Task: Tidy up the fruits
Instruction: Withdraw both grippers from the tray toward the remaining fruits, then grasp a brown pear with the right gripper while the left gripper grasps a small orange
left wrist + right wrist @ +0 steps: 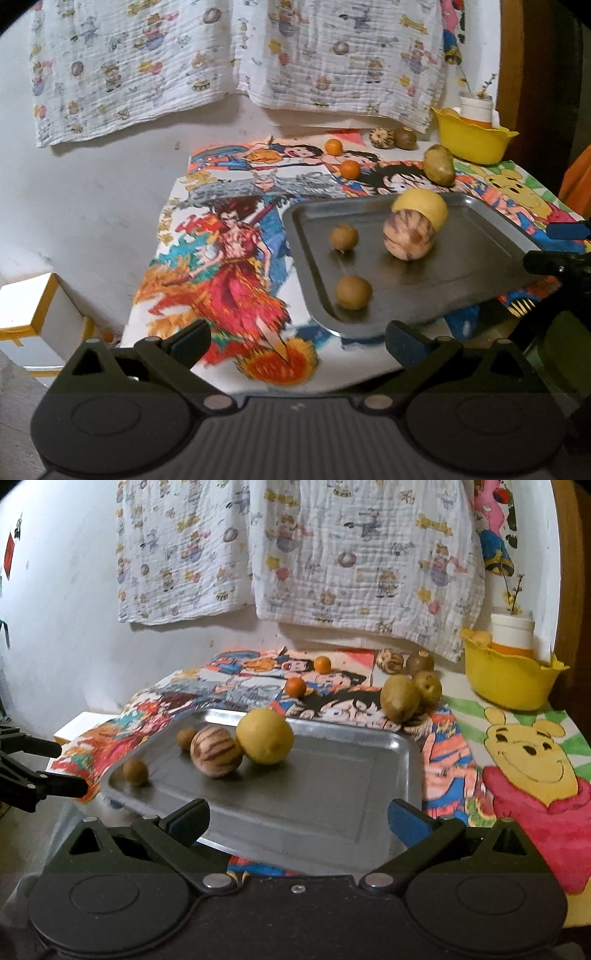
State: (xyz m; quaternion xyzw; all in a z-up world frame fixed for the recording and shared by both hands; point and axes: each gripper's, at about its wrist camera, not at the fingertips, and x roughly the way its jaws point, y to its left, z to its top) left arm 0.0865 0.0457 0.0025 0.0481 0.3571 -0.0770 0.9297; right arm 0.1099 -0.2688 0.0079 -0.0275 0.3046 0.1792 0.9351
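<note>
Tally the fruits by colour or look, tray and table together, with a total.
Yellow: 1, on the metal tray
Striped: 2
Small orange: 2
Small brown, on tray: 2
Green-brown, on table: 3
Total: 10, not counting whatever sits in the yellow bowl.

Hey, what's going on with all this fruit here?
A person holds two grippers, sorting fruit onto a rectangular metal tray. The tray already holds a yellow lemon, a striped tan melon-like fruit and two small brown round fruits. Two small oranges wait on the cartoon-print cloth. Left gripper and right gripper are open, empty.
</note>
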